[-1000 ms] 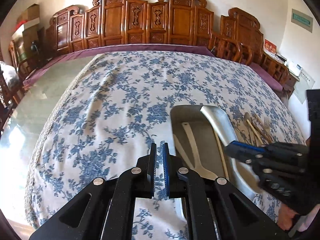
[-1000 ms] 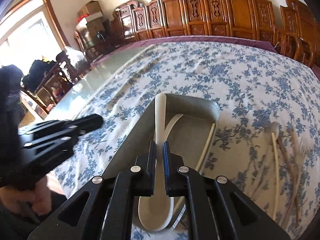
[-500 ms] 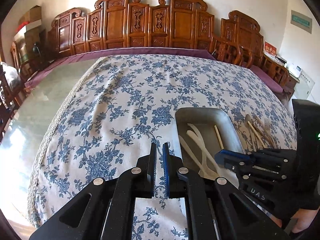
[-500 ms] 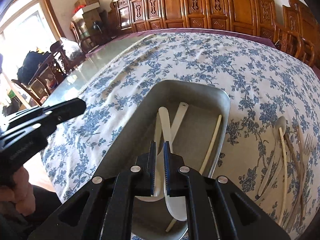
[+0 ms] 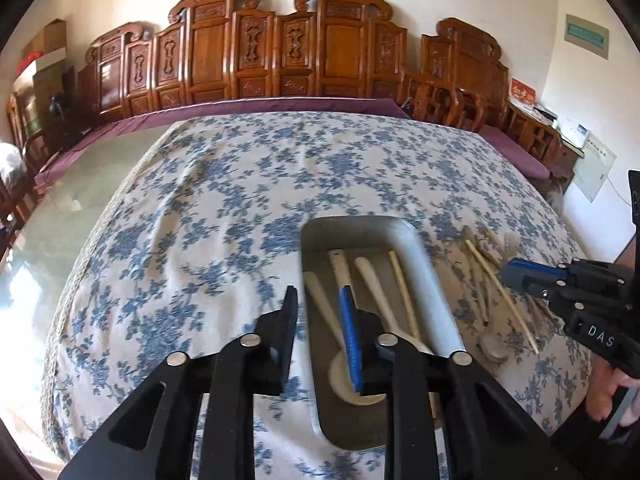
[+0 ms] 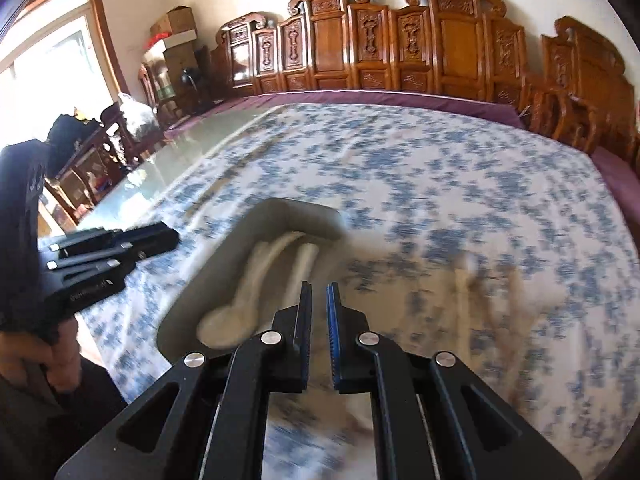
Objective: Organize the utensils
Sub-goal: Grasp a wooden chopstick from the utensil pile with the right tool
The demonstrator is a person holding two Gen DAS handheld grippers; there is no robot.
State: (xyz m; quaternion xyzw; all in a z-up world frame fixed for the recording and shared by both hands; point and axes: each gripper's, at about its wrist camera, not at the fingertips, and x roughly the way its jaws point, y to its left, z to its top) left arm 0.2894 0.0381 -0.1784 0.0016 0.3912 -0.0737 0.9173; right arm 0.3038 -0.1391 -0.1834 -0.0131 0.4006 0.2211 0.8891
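Utensils (image 5: pixel 372 288) lie in the metal tray (image 5: pixel 424 272) on the floral worktop (image 5: pixel 200 220); more rest just right of it. Left tongs (image 5: pixel 320 312) gape wide, empty; right tongs (image 6: pixel 319 316) stand narrowly parted, empty.

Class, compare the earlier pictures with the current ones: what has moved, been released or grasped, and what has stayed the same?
The right gripper let go of the white spoon, which now lies in the metal tray, and pulled back with its fingers slightly apart and empty. The left gripper, shut before, has opened and moved over the tray. The tray and the loose utensils on the tablecloth stayed put.
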